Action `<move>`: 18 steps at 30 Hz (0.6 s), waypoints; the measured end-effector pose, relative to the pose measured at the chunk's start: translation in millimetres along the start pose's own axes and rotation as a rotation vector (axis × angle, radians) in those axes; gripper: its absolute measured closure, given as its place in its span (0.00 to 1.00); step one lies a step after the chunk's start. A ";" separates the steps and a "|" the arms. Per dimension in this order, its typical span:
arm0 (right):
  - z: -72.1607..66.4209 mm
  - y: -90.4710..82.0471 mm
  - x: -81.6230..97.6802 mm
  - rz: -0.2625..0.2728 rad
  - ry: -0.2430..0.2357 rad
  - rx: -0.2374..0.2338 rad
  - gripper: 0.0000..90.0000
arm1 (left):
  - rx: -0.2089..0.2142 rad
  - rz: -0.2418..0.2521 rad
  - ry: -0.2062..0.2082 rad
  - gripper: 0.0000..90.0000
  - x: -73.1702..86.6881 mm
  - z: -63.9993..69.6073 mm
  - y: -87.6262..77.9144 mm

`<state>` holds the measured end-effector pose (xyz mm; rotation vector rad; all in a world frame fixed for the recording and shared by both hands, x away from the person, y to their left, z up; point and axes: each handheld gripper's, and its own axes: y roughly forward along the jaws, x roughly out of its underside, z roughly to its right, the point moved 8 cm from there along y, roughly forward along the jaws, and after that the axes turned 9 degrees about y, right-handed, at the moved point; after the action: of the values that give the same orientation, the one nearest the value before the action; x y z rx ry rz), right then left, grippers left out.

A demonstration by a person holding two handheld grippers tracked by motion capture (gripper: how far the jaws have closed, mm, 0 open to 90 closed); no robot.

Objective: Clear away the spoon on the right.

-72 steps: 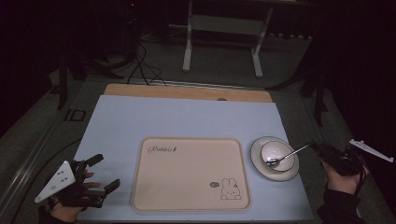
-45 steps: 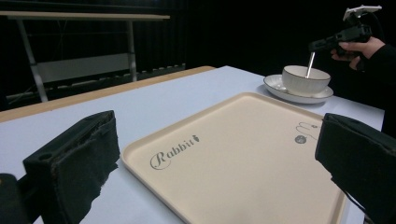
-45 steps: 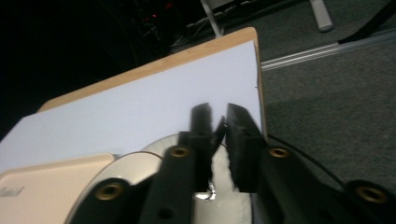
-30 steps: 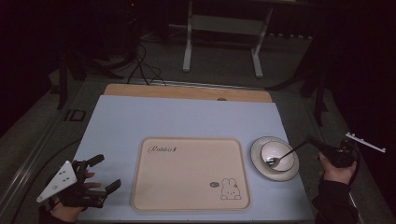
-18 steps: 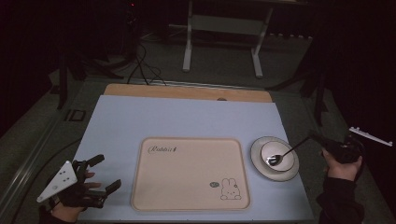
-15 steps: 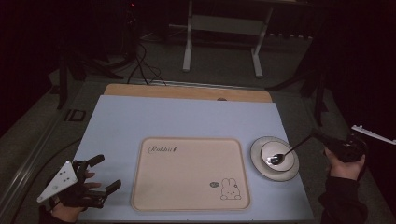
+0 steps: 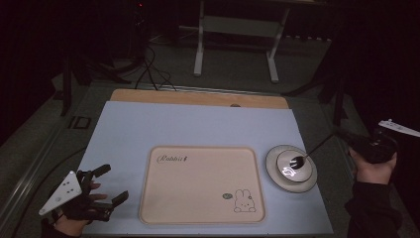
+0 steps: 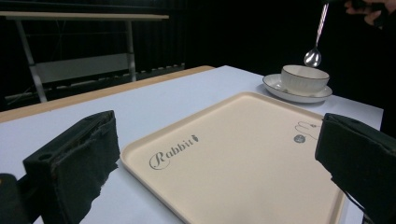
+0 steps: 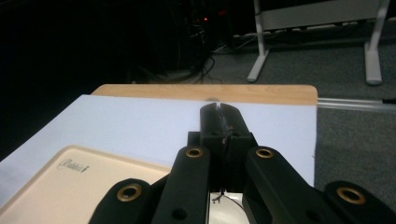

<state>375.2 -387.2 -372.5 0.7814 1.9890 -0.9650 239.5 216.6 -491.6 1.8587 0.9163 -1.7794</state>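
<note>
Right hand-held gripper right of the cup, jaws pressed together on the handle tip of a spoon; pinch visible in the right gripper view, the thin handle clamped between the pads. Spoon slanted down toward the cup, bowl hanging just above the cup's rim in the left gripper view, clear of the ceramic. Held by the far end of the handle, probably to keep the jaws away from the cup and let the bowl come out freely.

Cup seated on a saucer, on the surface just right of the tray. Tray bare, lying left of the cup, likely the place meant for the spoon or the crockery.

Left hand-held gripper far left of the cup, beyond the tray, resting low near the surface's front edge, jaws spread wide with nothing between them; seemingly parked out of the way, pointed across the tray toward the cup.
</note>
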 end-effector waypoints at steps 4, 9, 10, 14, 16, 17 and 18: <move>-14.8 2.9 -7.4 -0.015 -0.028 -0.027 1.00 | 0.001 -0.001 0.000 0.00 0.1 0.1 0.0; -33.3 9.6 -11.5 -0.031 -0.057 -0.066 1.00 | 0.002 -0.003 0.000 0.00 0.3 0.1 0.1; -37.4 11.5 -11.1 -0.039 -0.065 -0.073 1.00 | 0.002 -0.002 -0.001 0.00 0.2 0.2 0.1; -54.4 19.4 -8.5 -0.068 -0.097 -0.103 1.00 | -0.001 -0.005 0.002 0.00 0.5 -0.2 0.2; -62.2 23.8 -6.2 -0.088 -0.117 -0.115 1.00 | -0.003 -0.002 0.004 0.00 0.3 -0.4 -0.1; -65.9 26.1 -4.6 -0.100 -0.120 -0.126 1.00 | -0.001 -0.001 0.003 0.00 0.3 -0.6 -0.2; -69.7 28.7 -2.7 -0.113 -0.128 -0.139 1.00 | 0.000 -0.002 0.002 0.00 0.5 -0.7 -0.1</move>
<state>372.8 -314.7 -351.7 0.5225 1.9812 -0.9070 239.9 217.2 -492.0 1.8606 0.9194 -1.7787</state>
